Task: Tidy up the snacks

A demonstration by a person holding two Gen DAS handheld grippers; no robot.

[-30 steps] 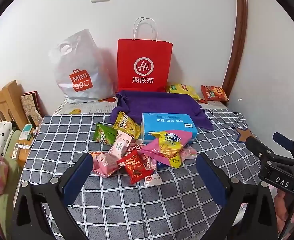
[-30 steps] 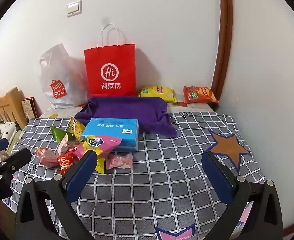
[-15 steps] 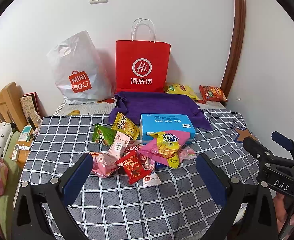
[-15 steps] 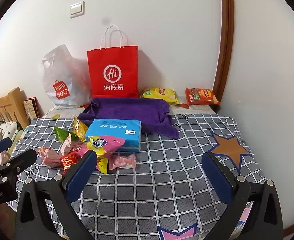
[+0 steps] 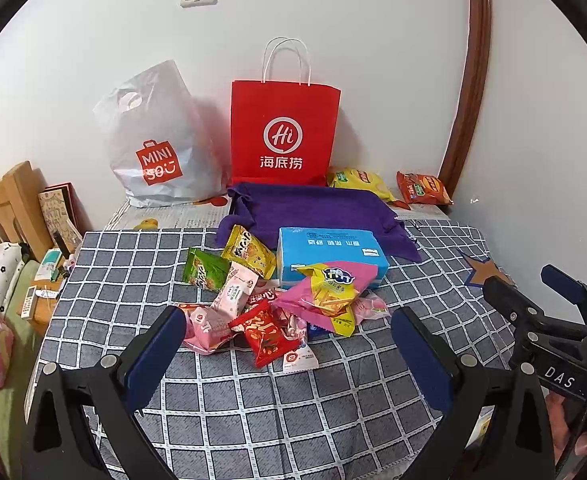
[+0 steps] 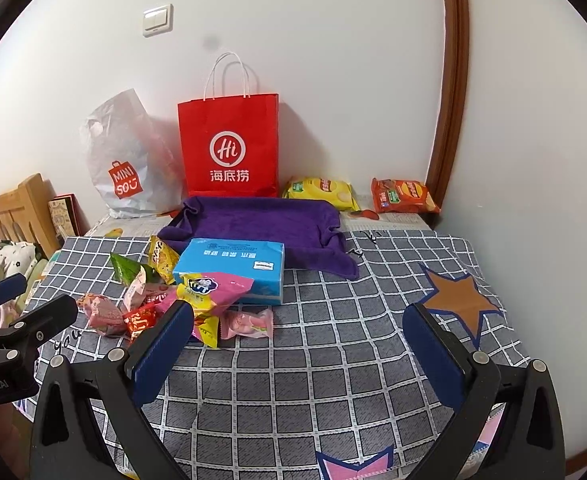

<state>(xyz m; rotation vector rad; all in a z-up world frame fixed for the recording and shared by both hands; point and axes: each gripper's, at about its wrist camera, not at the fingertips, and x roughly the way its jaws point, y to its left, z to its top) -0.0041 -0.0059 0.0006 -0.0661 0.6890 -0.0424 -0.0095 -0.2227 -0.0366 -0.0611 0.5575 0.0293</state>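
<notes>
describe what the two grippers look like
Both grippers, left and right, are black angular frames with silver screws and flat blue pads on two fingers. White lettering "DAS" marks the right one's body; the left's lettering is partly cut off.

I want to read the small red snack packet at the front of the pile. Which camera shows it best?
The left wrist view: the red snack packet lies whole between the open left gripper fingers, unobstructed. In the right wrist view the packet sits at the pile's far left, small, partly hidden behind the right gripper's finger.
</notes>
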